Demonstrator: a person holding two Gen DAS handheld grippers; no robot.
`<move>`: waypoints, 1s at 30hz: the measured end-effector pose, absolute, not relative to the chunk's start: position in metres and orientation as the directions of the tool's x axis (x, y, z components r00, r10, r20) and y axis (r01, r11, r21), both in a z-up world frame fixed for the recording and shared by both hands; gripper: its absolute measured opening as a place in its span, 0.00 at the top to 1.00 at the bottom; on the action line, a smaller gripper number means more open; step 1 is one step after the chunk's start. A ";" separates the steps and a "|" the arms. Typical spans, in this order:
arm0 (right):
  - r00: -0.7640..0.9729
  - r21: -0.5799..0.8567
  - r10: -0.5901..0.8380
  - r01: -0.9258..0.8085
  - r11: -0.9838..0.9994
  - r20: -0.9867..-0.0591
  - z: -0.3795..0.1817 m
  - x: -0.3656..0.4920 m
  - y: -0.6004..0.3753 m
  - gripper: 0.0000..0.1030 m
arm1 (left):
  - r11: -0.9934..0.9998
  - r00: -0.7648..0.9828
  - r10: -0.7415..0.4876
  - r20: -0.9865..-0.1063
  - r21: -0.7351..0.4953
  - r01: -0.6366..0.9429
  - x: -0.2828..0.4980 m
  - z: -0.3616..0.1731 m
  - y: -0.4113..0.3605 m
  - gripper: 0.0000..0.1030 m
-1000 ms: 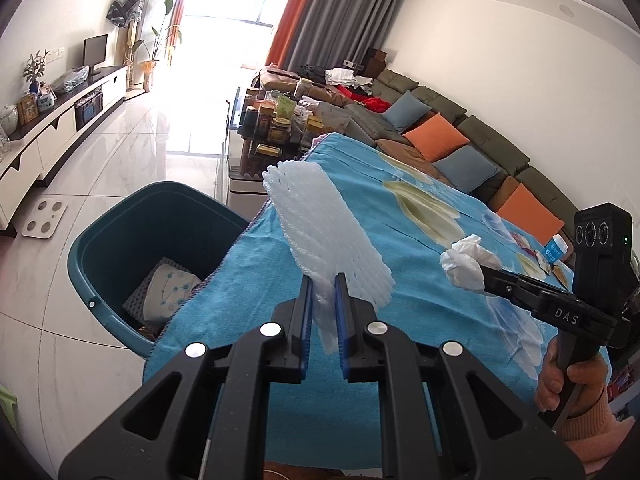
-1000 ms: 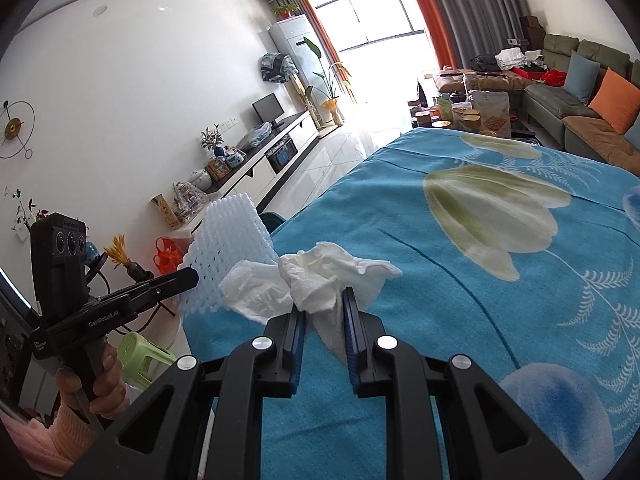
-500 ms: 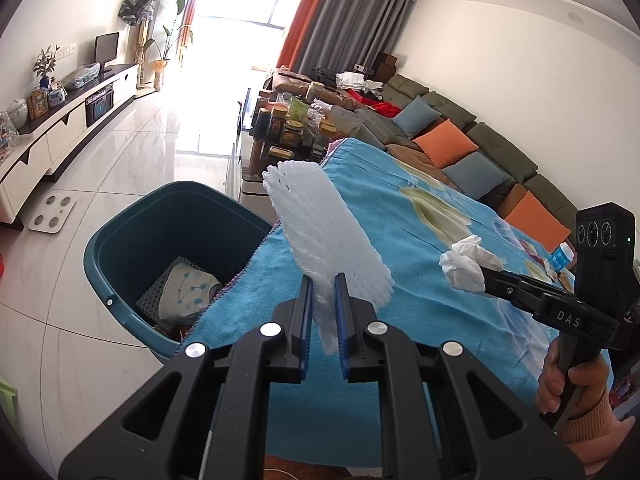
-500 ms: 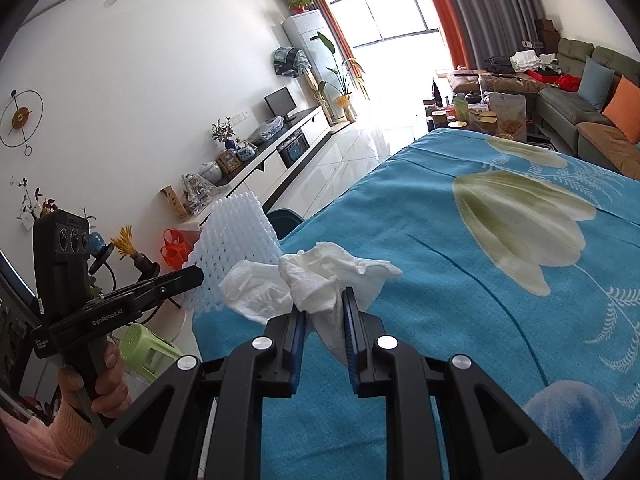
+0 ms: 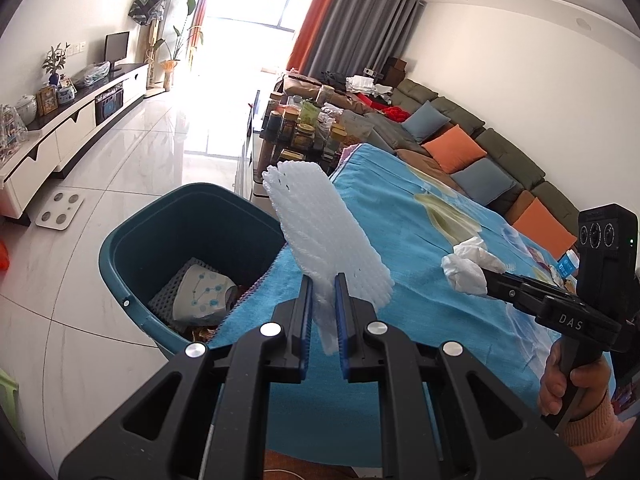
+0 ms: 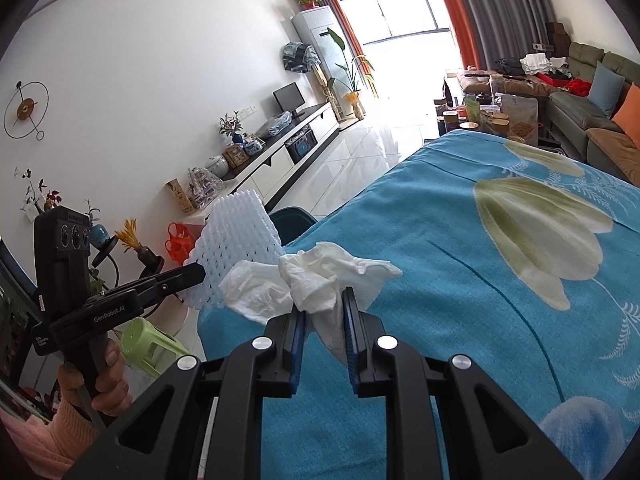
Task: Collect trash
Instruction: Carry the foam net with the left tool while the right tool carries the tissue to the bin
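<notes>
The left claw (image 5: pixel 322 300) was clamped on a white foam net (image 5: pixel 320 236), which stood up and forward from between its blue pads. The right claw (image 6: pixel 323 316) was clamped on a crumpled white tissue (image 6: pixel 308 284), bunched just ahead of its pads. Both items were lifted clear of the blue cloth (image 6: pixel 460 280) covering the desk.

Change noted: compared with a second ago, the teal bin (image 5: pixel 168 232) showed more fully in the left wrist view, ahead of the left claw and to its left, and more of its inside was visible. The left claw appeared to have turned slightly toward it. Neither grip had altered; both claws held as before. The spacing between the two claws looked much the same.

The bin stood on the floor against the near edge of the desk, below and left of the foam net. It already contained a patterned wrapper (image 5: pixel 200 292) lying on a mesh pad, with other scraps underneath.

Assessment: both pieces were secured and the carry toward the bin was under way. The foam net still hung over the desk edge rather than over the bin mouth, so release looked premature. The tissue sat farther from the bin, to the right of the left claw, and would probably follow second.
</notes>
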State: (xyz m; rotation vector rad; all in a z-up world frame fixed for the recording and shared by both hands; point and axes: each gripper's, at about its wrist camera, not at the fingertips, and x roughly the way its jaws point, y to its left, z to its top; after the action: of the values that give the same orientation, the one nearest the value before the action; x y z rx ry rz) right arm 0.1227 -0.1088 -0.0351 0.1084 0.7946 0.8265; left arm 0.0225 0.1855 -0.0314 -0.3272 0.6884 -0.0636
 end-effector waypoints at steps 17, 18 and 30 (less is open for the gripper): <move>0.402 0.366 0.699 -0.639 0.677 -0.591 -0.033 0.126 -0.100 0.84 | 0.944 0.778 -0.143 -0.611 -0.321 -0.079 0.017 -0.030 0.188 0.89; 0.402 0.365 0.699 -0.640 0.676 -0.591 -0.033 0.126 -0.099 0.84 | 0.944 0.779 -0.142 -0.611 -0.321 -0.080 0.017 -0.030 0.188 0.89; 0.400 0.358 0.699 -0.646 0.674 -0.593 -0.032 0.128 -0.092 0.84 | 0.942 0.787 -0.118 -0.605 -0.320 -0.105 0.015 -0.027 0.196 0.89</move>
State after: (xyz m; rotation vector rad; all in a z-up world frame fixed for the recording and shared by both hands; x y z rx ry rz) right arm 0.1280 -0.0919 -0.0325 0.0746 0.7870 0.8516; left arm 0.0147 0.1957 -0.0270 -0.3502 0.6682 -0.0070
